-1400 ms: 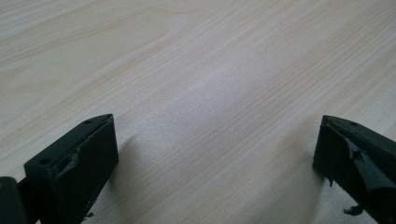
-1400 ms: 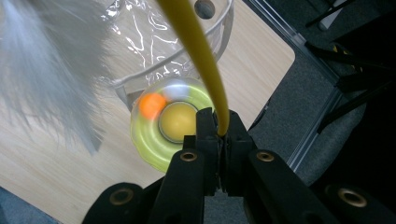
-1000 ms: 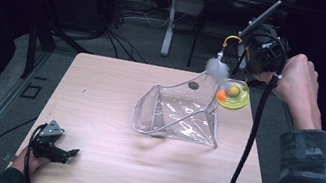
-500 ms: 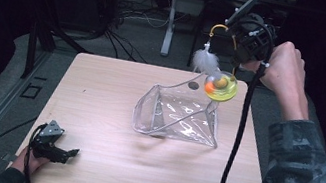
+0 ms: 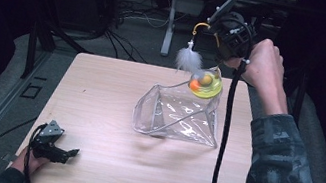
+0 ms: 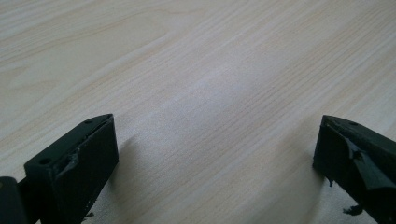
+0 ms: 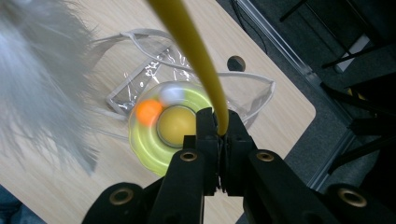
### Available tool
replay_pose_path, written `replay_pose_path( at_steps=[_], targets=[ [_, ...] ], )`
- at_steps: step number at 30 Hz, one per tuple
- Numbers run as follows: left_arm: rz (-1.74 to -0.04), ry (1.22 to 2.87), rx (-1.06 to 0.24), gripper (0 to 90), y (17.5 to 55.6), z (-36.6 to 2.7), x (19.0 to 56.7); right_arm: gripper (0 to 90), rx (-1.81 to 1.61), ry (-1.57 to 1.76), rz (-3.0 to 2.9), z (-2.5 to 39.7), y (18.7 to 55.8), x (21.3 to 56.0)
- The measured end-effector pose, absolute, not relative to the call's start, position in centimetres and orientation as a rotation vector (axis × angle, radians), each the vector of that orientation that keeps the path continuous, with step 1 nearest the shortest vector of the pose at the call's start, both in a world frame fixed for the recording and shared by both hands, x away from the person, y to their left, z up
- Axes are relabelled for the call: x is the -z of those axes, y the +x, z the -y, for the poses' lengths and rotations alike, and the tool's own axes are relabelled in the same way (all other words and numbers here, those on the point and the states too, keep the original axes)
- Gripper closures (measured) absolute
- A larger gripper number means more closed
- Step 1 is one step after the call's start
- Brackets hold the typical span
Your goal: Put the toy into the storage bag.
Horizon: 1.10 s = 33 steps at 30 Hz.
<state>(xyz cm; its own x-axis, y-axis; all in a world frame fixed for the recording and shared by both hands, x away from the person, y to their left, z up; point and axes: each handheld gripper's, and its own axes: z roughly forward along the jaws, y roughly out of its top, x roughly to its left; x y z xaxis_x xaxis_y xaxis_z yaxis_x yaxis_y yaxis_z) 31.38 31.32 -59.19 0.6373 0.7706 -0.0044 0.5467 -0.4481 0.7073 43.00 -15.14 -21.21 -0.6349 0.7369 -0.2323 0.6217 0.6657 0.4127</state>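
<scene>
**Toy hanging by its wire above the bag: slip and snag risks**

Right gripper [image 5: 210, 33] is up past the far right corner of the table [image 5: 98, 100], jaws pinched tight on the yellow wire [image 7: 196, 56] of a cat toy. The right gripper view shows the wire clamped right at the jaw tips, so there's little purchase.

Toy base [image 5: 205, 85], a yellow-green disc with an orange ball [image 7: 148, 112] and a pale one in its track, hangs below the gripper, over or at the far right corner of the clear plastic bag [image 5: 179, 117]. Can't tell whether the disc touches the bag rim or is just above it. White feather [image 5: 188, 60] dangles off the wire's hooked end, left of the disc.

Left gripper [image 5: 56, 150] rests on the near left corner of the table, jaws wide, holding nothing, well apart from the bag.

Likely risks:
- The wire is thin and smooth. With a tip-only pinch, the disc's weight could twist it or pull it through the jaws, and the toy drops.
- Nothing holds the bag. It's light and floppy, so a nudge from the disc probably shoves or collapses it.
- The feather and hook can catch on the bag rim.
- The right gripper's cable [image 5: 221, 147] runs along the bag's right edge. A hand move could drag it into the bag.
</scene>
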Motion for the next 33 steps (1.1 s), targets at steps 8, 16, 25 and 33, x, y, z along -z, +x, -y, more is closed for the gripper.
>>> replay_pose_path(
  at_steps=[8, 16, 25, 33],
  targets=[
    [-1.019, 2.17, -0.42, 0.0, 31.4, -31.3, 59.2, 87.7, -0.427, 1.077, -2.536, 14.2, 43.8, 23.0],
    [-1.018, 2.167, -0.423, 0.0, 31.4, -31.3, 59.2, 87.6, -0.441, 1.117, -2.585, 13.8, 44.9, 25.8],
    [-1.023, 2.167, -0.42, 0.0, 31.4, -31.3, 59.2, 87.7, -0.41, 1.144, -2.615, 13.8, 45.9, 28.6],
    [-1.018, 2.171, -0.421, 0.0, 31.4, -31.3, 59.2, 87.7, -0.362, 1.167, -2.632, 14.2, 46.3, 31.2]
  ],
)
